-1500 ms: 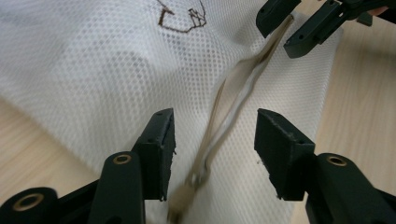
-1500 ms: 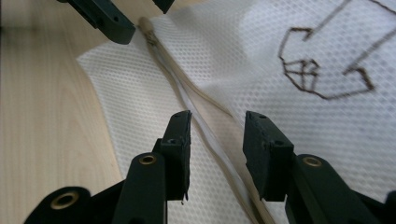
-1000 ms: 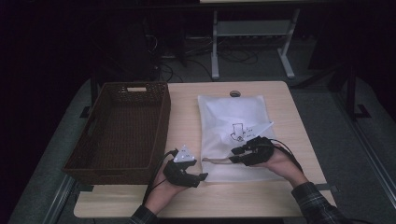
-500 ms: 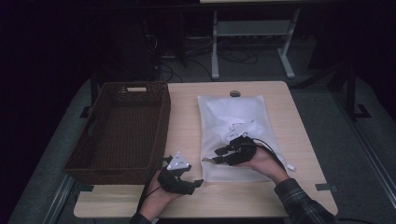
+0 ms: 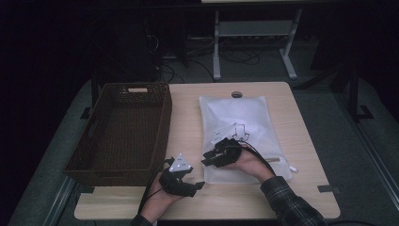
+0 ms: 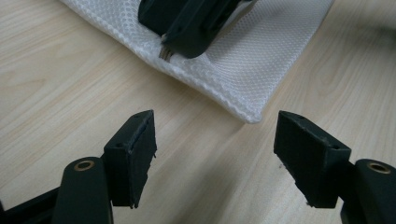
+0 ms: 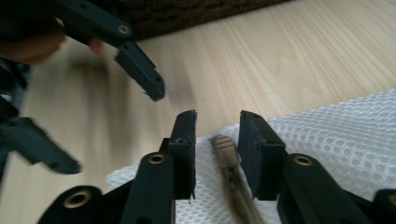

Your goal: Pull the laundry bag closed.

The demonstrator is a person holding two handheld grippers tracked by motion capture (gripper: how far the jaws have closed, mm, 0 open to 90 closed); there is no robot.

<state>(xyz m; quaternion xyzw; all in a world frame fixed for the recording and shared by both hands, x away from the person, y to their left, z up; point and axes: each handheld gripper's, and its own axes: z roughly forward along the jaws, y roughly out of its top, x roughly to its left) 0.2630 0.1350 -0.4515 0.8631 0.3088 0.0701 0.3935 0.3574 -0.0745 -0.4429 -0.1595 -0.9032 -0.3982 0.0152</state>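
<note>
The fingers (image 7: 187, 149) of the right gripper (image 7: 217, 140) stand narrowly apart and have just been closing around the tan zipper pull (image 7: 225, 150) at the near left corner of the white mesh bag (image 5: 244, 136), with the pull between them but, as far as the right gripper view shows, not yet pinched. The left gripper (image 6: 212, 154) hangs open over bare table (image 5: 301, 117) just short of that same bag corner, holding nothing. The likely trouble, as I judge it, is that the small pull slips sideways as the pads meet, so they close on loose mesh or on nothing; the netting is soft and could bunch up and hide the pull. If the pull is then drawn without the corner being held down, the whole bag may slide across the smooth wood instead of the zipper running. The two grippers are also close together and could knock into each other. Counted: one mesh bag lying flat on the table's right half, one zipper pull, one dark wicker basket (image 5: 120, 132) on the left side, empty, and two grippers.
</note>
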